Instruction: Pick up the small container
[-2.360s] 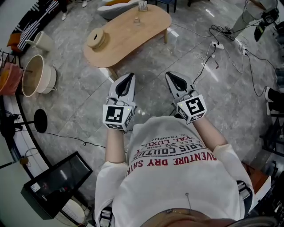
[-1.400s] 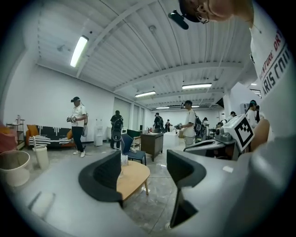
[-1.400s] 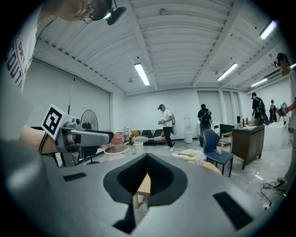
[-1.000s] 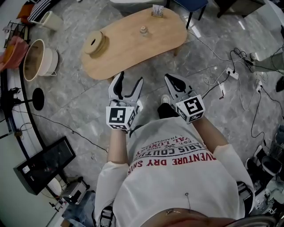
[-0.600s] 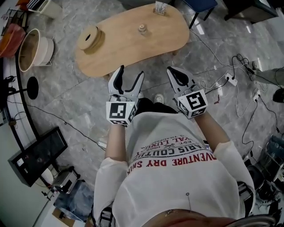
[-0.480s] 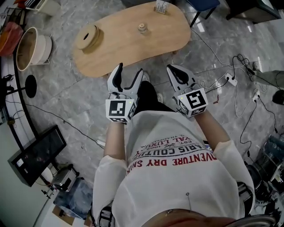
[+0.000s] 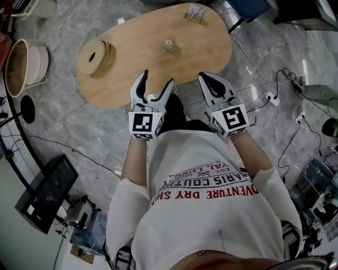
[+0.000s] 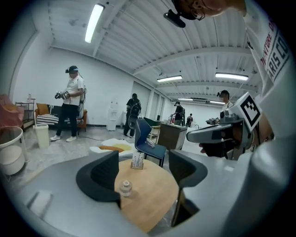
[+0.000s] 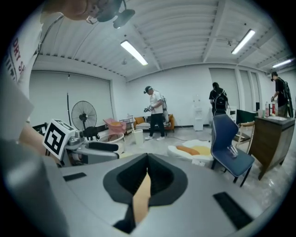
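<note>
Left gripper (image 7: 157,80) first: its jaws are spread, they've just been opening, and nothing sits between them. Here's the worry, I'd say: the small container (image 7: 169,45) looks light and narrow, and it stands mid-table (image 7: 132,58), well ahead of those tips and nearer the left jaw's line than dead centre. Come in quick and that jaw could clip it, topple it and send it rolling toward the card stand (image 7: 196,12) at the far end. The right gripper (image 7: 207,78) has its jaws pressed together, empty. Both forearms reach out from the chest, with the grippers side by side over the table's near edge, noses dipped slightly.
</note>
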A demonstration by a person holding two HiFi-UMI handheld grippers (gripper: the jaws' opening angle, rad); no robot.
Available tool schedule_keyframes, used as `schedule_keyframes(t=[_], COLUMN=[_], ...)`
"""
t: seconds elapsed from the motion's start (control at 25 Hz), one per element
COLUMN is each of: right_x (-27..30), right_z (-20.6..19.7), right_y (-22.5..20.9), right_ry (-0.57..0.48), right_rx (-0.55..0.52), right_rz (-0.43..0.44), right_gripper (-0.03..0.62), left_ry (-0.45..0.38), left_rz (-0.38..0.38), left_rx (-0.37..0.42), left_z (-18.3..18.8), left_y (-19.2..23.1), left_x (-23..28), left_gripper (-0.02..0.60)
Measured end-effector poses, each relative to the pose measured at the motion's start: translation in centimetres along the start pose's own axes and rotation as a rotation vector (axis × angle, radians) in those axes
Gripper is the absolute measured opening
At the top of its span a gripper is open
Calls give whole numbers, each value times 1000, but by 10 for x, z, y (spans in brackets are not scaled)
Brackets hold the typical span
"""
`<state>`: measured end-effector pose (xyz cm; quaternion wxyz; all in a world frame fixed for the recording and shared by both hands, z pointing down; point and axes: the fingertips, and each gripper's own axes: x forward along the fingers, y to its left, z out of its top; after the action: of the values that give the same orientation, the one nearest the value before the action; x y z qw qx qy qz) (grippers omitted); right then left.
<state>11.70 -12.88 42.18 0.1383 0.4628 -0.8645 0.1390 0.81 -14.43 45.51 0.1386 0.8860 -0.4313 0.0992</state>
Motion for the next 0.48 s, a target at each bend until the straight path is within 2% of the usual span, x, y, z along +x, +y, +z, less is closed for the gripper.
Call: schedule_keyframes(t=[0.12, 0.24, 0.36, 0.48], right_x=[39, 70, 97, 120], right_z=[-12, -33, -56, -76], right_y=[-24, -41, -55, -72], right_ry=[24, 69, 101, 119], right_rx=[9, 4, 6, 4], right_rz=[4, 21, 34, 52], right_gripper=[8, 8, 8, 8], left_ry=[47, 91, 124, 151], left_rz=[-19, -13, 18, 54], left_rx=[9, -23, -75, -75], left_z=[-24, -55, -91, -129], left_y=[20, 35, 48, 52], left_x=[37, 64, 86, 110], left_gripper=[325, 345, 376, 420])
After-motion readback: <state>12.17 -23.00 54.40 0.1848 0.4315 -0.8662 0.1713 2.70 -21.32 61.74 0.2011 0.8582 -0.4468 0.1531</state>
